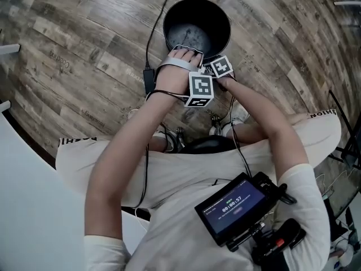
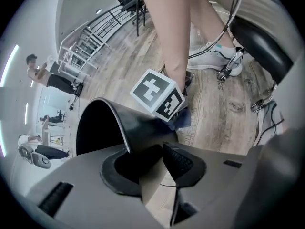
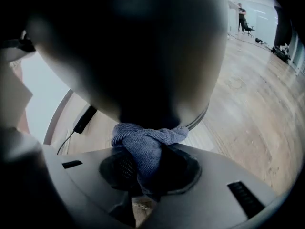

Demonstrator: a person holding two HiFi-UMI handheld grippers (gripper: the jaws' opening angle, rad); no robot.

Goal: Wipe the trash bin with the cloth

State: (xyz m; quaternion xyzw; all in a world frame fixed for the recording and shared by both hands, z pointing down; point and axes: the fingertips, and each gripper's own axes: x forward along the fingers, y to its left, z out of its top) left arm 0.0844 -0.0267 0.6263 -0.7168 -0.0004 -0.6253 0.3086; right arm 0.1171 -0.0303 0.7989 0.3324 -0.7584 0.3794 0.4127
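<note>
A black round trash bin (image 1: 171,17) stands open on the wooden floor ahead of my knees. My left gripper (image 1: 189,52) reaches down to its near rim. In the left gripper view the left gripper (image 2: 152,159) is shut on the bin's wall (image 2: 138,123), one jaw inside and one outside. My right gripper (image 1: 214,71) is just right of it, low against the bin's outer side. It (image 3: 143,168) is shut on a bunched blue-grey cloth (image 3: 145,144) that touches the dark bin wall (image 3: 133,56). The cloth (image 2: 185,119) also peeks out below the right gripper's marker cube.
A black cable with a power brick (image 1: 148,79) lies on the floor left of the bin. A stool's castors (image 1: 179,135) and the person's shoes (image 1: 237,117) are close behind it. A screen device (image 1: 237,208) hangs at the chest. A white surface (image 1: 22,179) borders the left.
</note>
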